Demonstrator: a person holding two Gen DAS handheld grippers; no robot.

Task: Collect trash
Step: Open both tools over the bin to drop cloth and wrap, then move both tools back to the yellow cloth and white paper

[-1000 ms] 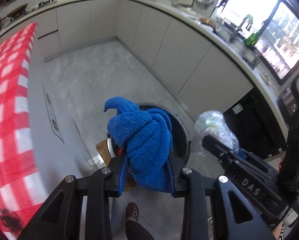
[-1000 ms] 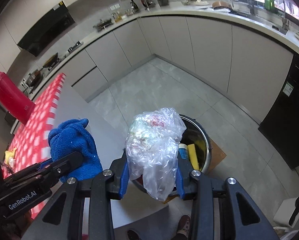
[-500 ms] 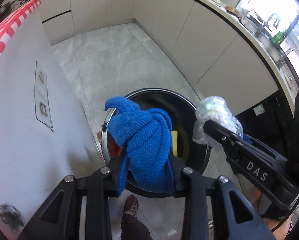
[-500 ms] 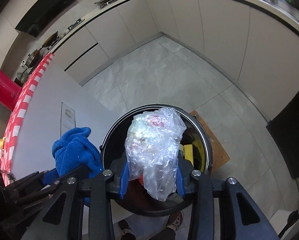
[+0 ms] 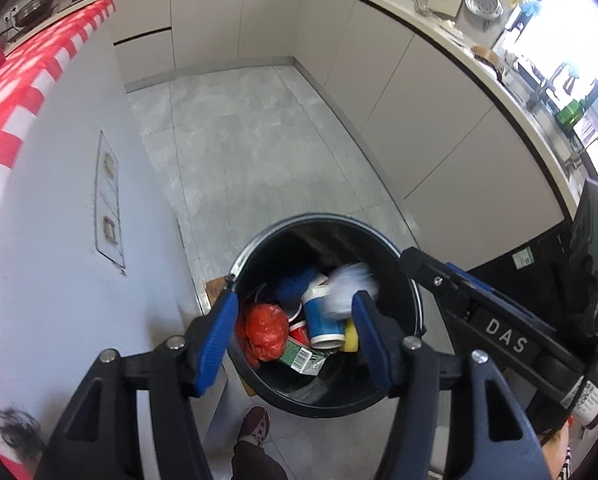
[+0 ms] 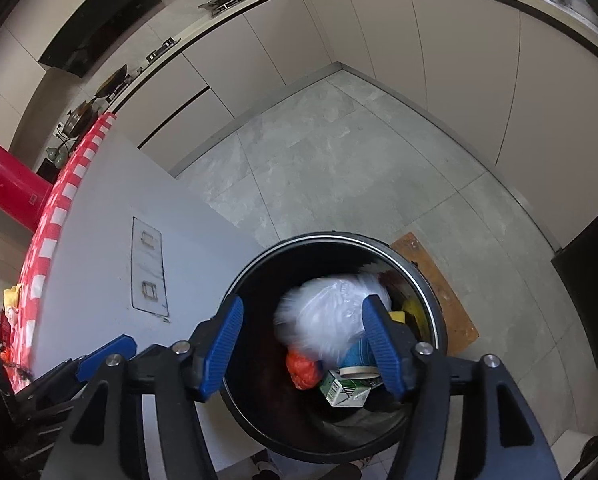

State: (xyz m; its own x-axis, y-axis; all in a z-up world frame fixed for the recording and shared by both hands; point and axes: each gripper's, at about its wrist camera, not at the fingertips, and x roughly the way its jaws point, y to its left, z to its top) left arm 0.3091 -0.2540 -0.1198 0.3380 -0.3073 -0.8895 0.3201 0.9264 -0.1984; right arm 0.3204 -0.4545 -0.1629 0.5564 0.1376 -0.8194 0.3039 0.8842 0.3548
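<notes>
Both grippers, left gripper (image 5: 295,332) and right gripper (image 6: 303,340), jaws opening, grip nothing, above round black trash bin (image 6: 251,276); blurred clear plastic bag (image 6: 327,320) inside bin among the rubbish.

1 bin (image 5: 409,280), 1 red bag (image 5: 267,330), 1 carton (image 5: 303,356).

Both wrist views (steeply downward) over bin (image 5: 259,254)

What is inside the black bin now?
Inside the black bin: a clear plastic bag, a red bag, a blue-and-white cup, a green carton, something yellow. The bottom is covered.
</notes>
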